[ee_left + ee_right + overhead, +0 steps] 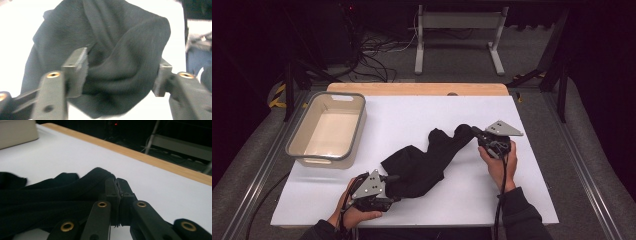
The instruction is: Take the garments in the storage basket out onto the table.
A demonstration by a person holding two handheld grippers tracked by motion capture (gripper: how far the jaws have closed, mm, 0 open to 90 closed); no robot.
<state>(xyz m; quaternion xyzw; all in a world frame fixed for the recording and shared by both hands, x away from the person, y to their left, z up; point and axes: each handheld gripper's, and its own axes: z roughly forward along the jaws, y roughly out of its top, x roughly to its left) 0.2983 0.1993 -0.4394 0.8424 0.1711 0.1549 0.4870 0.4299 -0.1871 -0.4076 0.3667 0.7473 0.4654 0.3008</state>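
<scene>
A crumpled black cloth lies across the middle of the white table. At its near left end my left gripper is open. In the left gripper view a bunched fold of the cloth sits between the spread jaws of that gripper, and the pads do not press on it. At the cloth's far right end my right gripper is shut on the fabric. In the right gripper view its jaws meet on the edge of the cloth, lifting it a little off the table.
A grey-rimmed beige bin stands at the table's left, its corner also in the right gripper view. A wooden strip borders the far edge. Cables and a metal frame lie on the floor beyond.
</scene>
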